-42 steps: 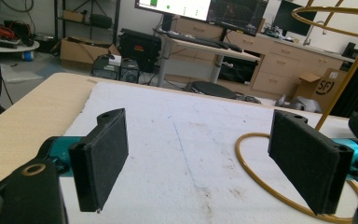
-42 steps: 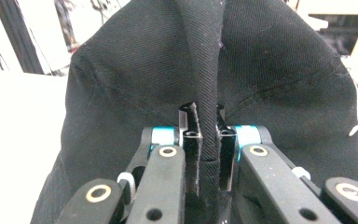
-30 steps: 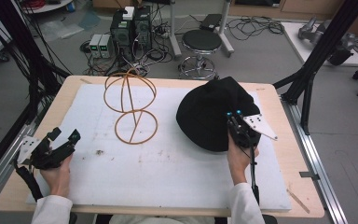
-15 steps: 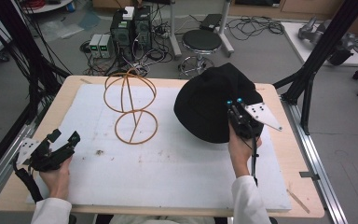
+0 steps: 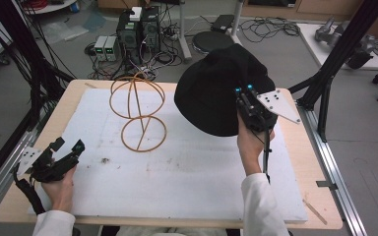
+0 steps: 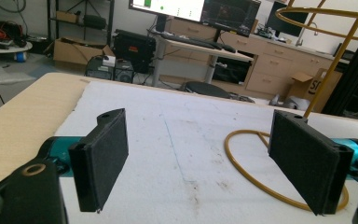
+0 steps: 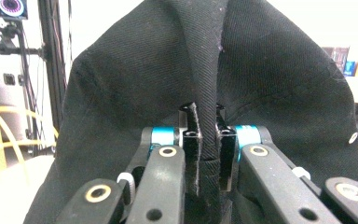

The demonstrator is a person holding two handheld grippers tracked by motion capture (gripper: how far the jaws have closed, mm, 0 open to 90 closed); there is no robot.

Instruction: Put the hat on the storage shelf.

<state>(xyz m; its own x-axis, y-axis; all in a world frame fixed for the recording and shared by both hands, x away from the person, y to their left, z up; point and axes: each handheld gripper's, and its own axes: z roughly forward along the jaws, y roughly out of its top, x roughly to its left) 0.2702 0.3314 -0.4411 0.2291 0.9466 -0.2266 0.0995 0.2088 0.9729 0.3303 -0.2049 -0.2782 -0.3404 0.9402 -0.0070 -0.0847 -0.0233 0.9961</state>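
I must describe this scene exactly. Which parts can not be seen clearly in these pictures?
- Black hat, high view: its underside is turned away; the right claw covers the pinched edge.
- Right gripper view: the cloth hides the table behind it.
- Wire stand, left gripper view: its top is cut off by the edge; the left claw covers part of the base ring.

The left claw [image 6: 200,168] hovers low over the white mat [image 6: 182,140], its two black pads [image 6: 103,156] wide apart with nothing between them. By the right pad, a yellow wire ring [image 6: 242,163] lies on the mat; a thin rod rises from it. The bare worktop [image 6: 23,116] shows left. Far behind stand desks and a monitor [image 6: 193,10].
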